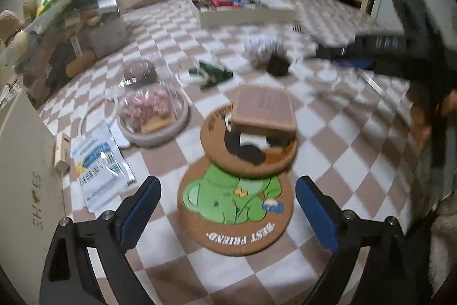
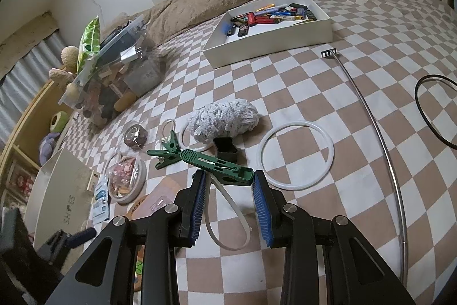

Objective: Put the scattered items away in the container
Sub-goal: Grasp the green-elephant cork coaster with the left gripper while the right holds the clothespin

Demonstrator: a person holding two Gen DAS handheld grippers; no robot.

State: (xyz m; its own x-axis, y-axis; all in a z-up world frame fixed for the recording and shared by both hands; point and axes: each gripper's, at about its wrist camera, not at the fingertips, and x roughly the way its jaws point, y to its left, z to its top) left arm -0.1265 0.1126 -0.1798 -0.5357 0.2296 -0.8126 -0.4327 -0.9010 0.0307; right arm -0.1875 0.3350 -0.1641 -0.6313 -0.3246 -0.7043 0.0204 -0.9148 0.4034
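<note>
My left wrist view is smeared by motion blur and rather dim; my right wrist view is sharp and evenly lit, shadows soft. Both bend strongly toward black corners.

The round brown cork coaster (image 1: 232, 215) looks matt and grainy; the green plastic clip (image 2: 218, 166) smooth; the long metal rod (image 2: 380, 133) shiny; the checked bedcover (image 2: 314, 82) soft cloth.

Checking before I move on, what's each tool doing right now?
Left tool: open, holding nothing, above the coasters.
Right tool: closed on the green clip.
</note>
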